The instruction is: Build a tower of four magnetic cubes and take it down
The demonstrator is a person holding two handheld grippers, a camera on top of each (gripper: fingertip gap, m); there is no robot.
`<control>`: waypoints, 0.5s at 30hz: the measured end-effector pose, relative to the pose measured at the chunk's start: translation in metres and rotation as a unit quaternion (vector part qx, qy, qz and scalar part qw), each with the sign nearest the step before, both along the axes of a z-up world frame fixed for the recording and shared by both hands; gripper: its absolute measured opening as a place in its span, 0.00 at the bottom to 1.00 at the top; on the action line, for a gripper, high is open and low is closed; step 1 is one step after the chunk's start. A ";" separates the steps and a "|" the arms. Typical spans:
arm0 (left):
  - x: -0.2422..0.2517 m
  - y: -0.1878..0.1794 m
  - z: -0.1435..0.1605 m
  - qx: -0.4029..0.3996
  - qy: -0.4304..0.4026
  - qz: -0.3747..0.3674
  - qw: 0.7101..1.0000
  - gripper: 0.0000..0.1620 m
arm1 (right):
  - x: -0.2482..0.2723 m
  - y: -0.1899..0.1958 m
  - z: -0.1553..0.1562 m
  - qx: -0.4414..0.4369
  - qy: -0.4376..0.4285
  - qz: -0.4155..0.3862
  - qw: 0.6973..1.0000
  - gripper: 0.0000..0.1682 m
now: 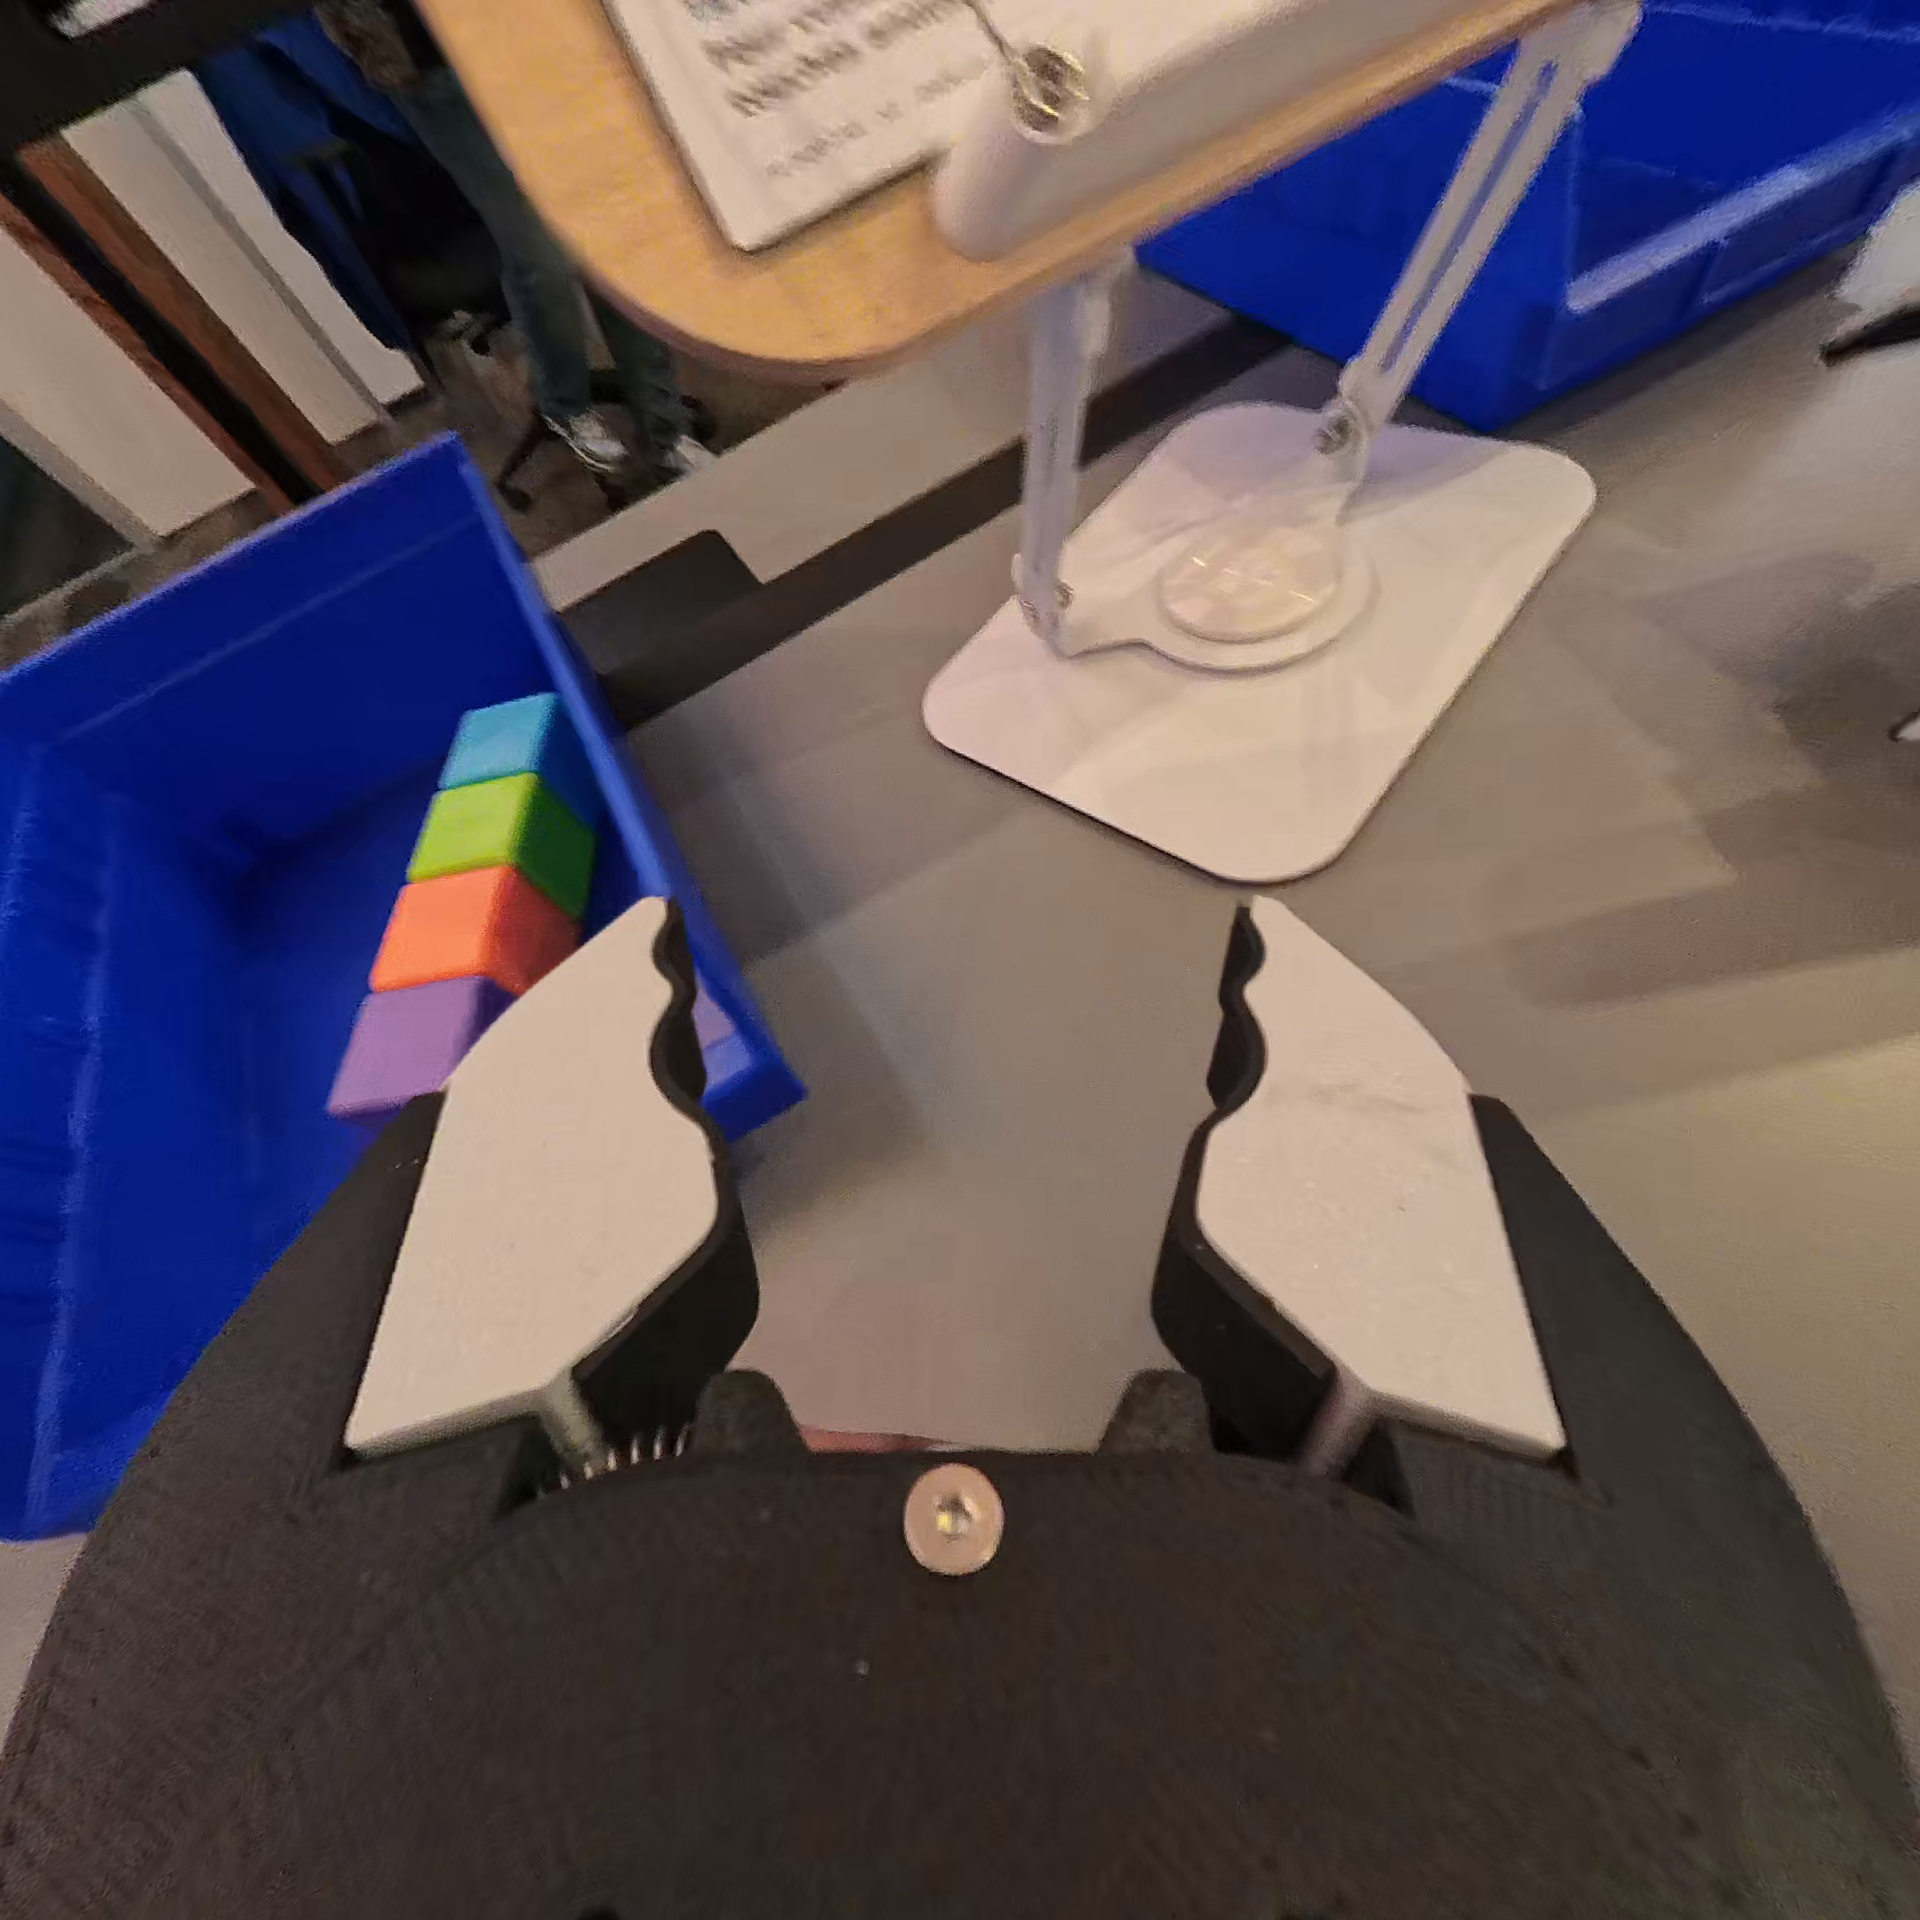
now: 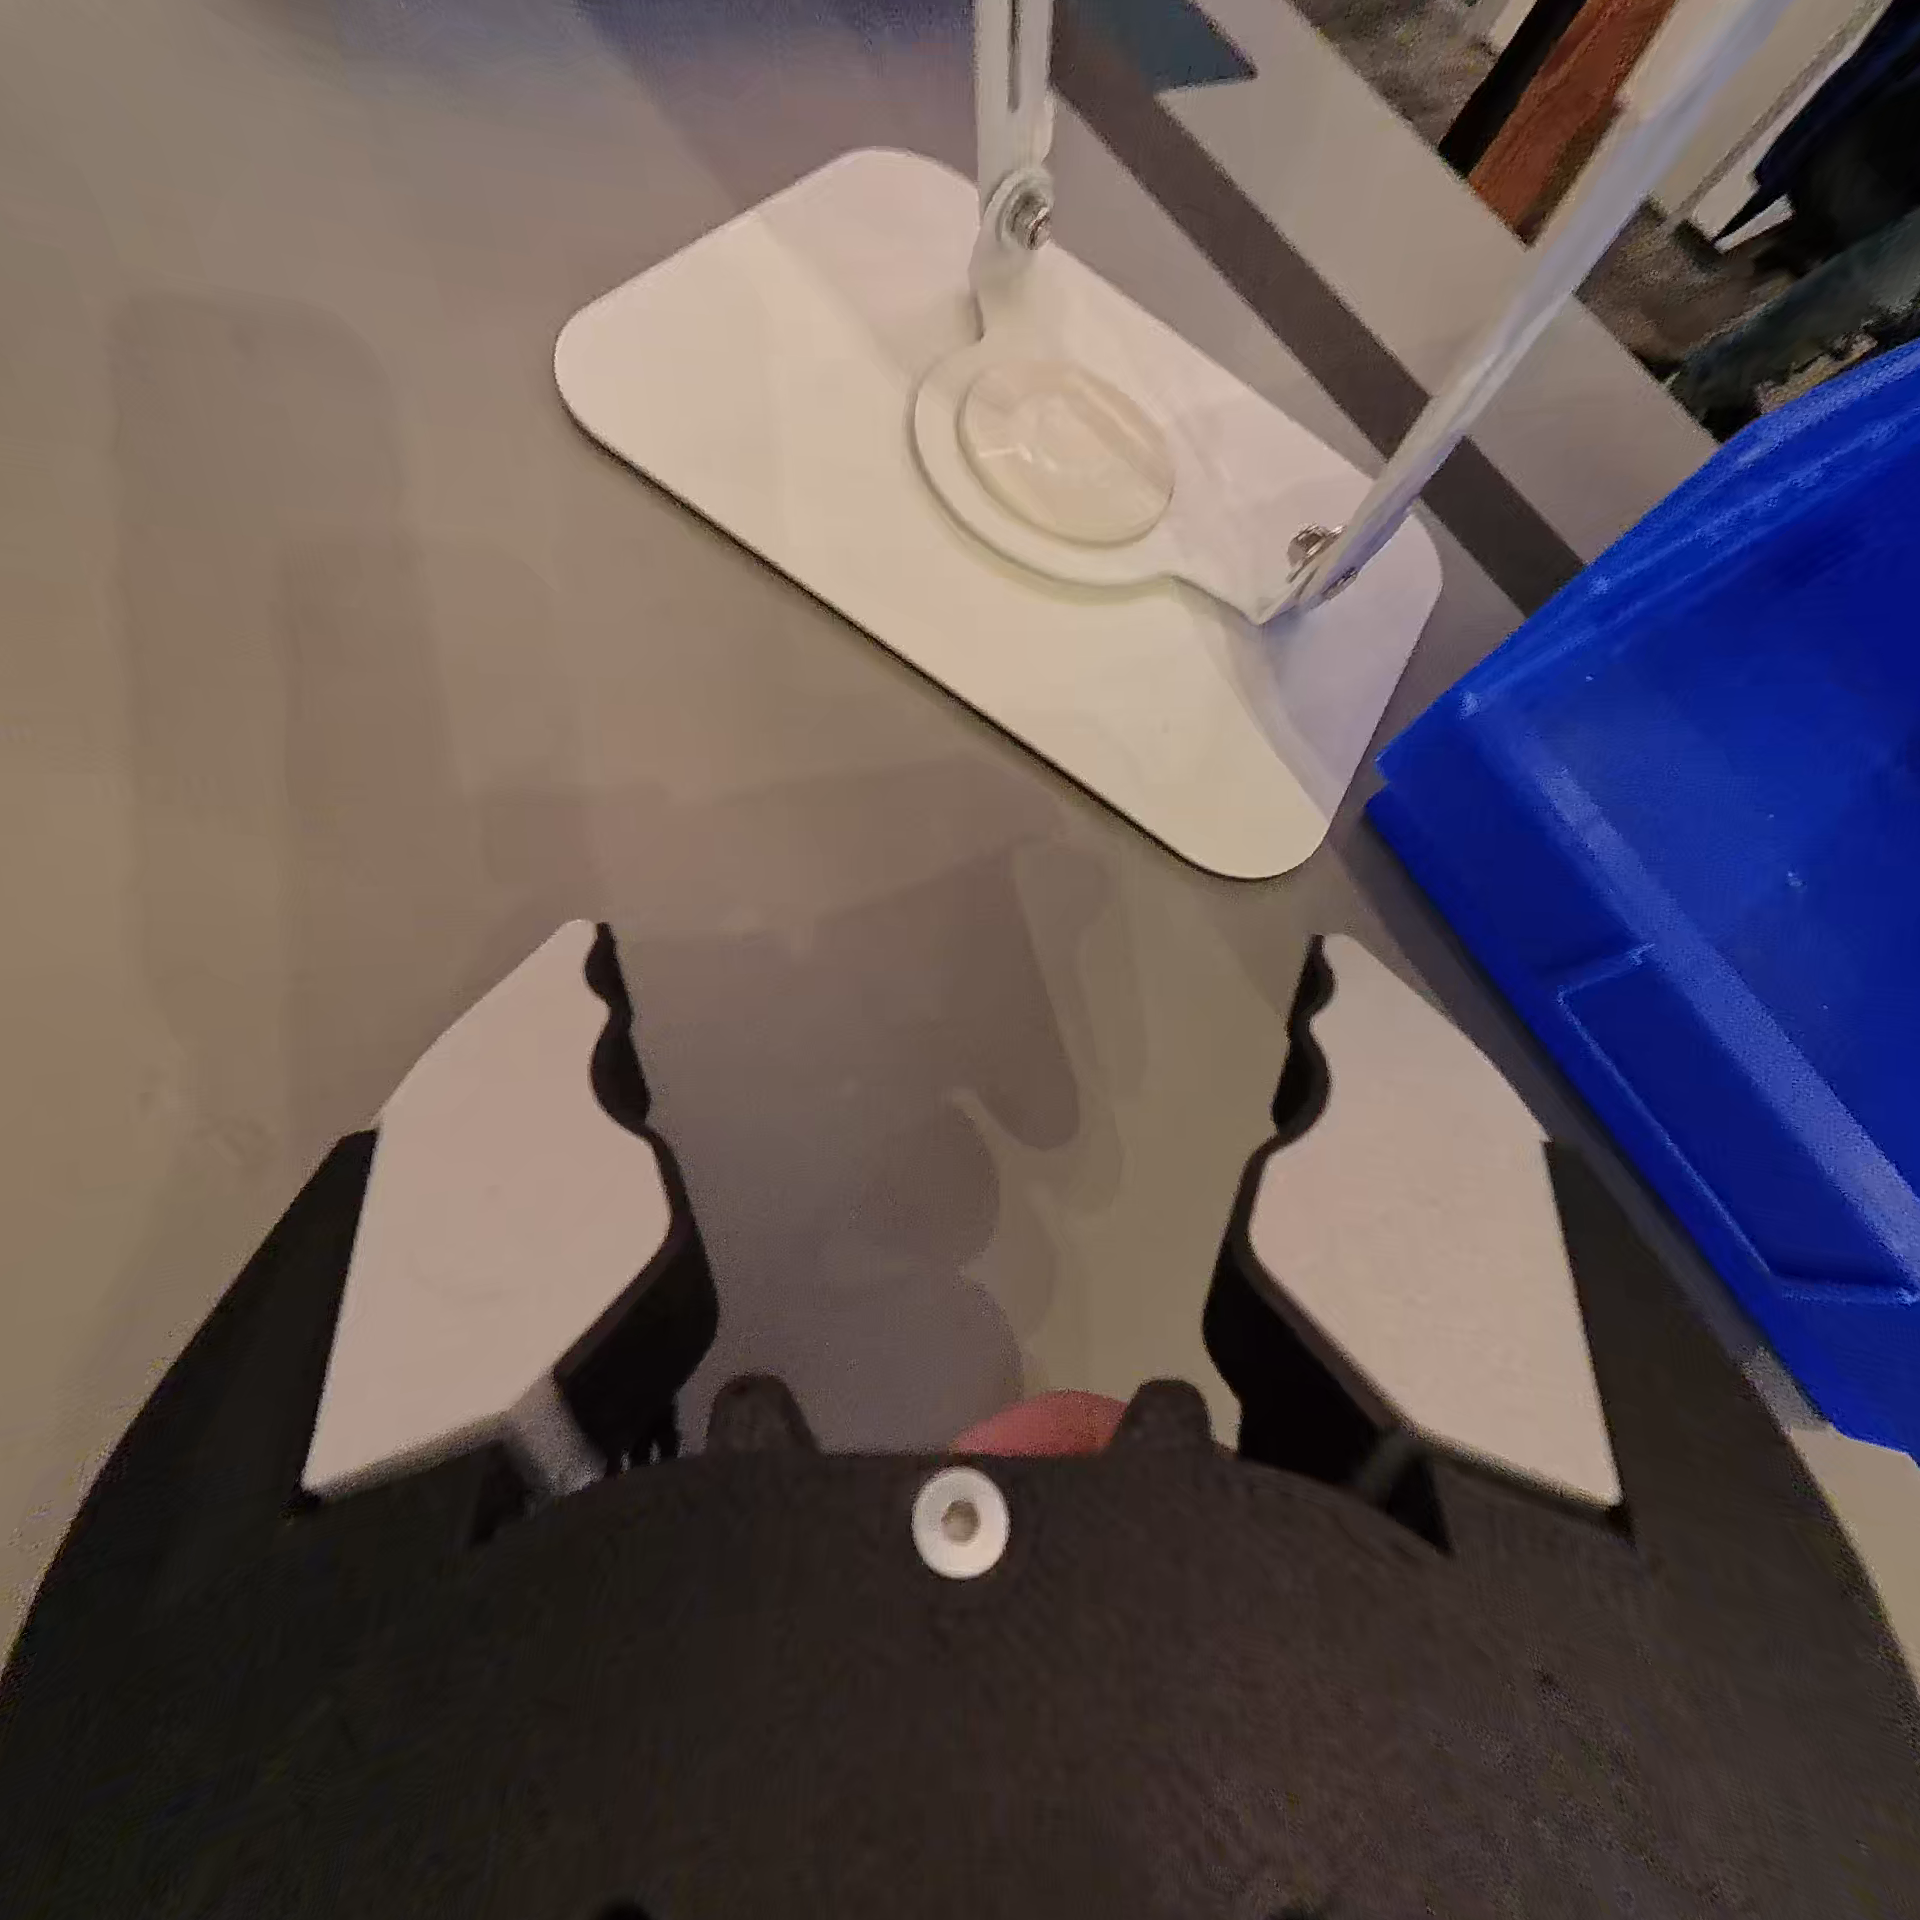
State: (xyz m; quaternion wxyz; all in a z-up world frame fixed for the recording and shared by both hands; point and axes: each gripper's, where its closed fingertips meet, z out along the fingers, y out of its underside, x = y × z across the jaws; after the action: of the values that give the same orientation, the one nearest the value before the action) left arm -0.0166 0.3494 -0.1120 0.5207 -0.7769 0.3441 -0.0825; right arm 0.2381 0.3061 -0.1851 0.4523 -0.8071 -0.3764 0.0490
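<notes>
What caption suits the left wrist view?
Open left gripper above grey table; four cubes rowed in blue bin.

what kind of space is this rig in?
Likely a lab or workshop bench: a grey table with blue storage bins, one holding a row of coloured cubes, plus a white stand with a flat base.

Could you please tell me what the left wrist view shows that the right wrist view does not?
Only the left wrist view shows four cubes in a row, light blue cube, green cube, orange cube and purple cube, inside a blue bin. Only the right wrist view shows another blue bin. Both show the white stand base and open, empty fingers.
</notes>
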 end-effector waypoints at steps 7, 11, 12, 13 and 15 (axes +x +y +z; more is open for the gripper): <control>0.018 -0.008 -0.010 -0.001 -0.008 -0.018 1.000 0.61 | -0.004 -0.003 0.000 0.007 -0.007 0.018 1.000 0.72; 0.019 -0.005 -0.012 0.011 -0.005 -0.005 1.000 0.52 | -0.006 -0.004 0.002 -0.001 0.012 0.020 1.000 0.73; 0.019 -0.004 -0.014 0.012 -0.004 -0.001 1.000 0.51 | -0.005 -0.005 0.000 -0.010 0.013 0.024 1.000 0.74; 0.021 -0.005 -0.019 0.004 0.000 -0.003 1.000 0.50 | -0.005 -0.007 -0.002 -0.018 0.014 0.029 0.999 0.74; 0.023 -0.004 -0.026 -0.003 0.008 -0.003 1.000 0.49 | -0.005 -0.009 -0.008 -0.037 0.022 0.029 0.999 0.75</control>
State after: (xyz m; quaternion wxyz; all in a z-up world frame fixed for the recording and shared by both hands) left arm 0.0068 0.3452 -0.1384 0.5157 -0.7779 0.3503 -0.0791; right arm 0.2336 0.2975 -0.1931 0.4284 -0.8109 -0.3876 0.0935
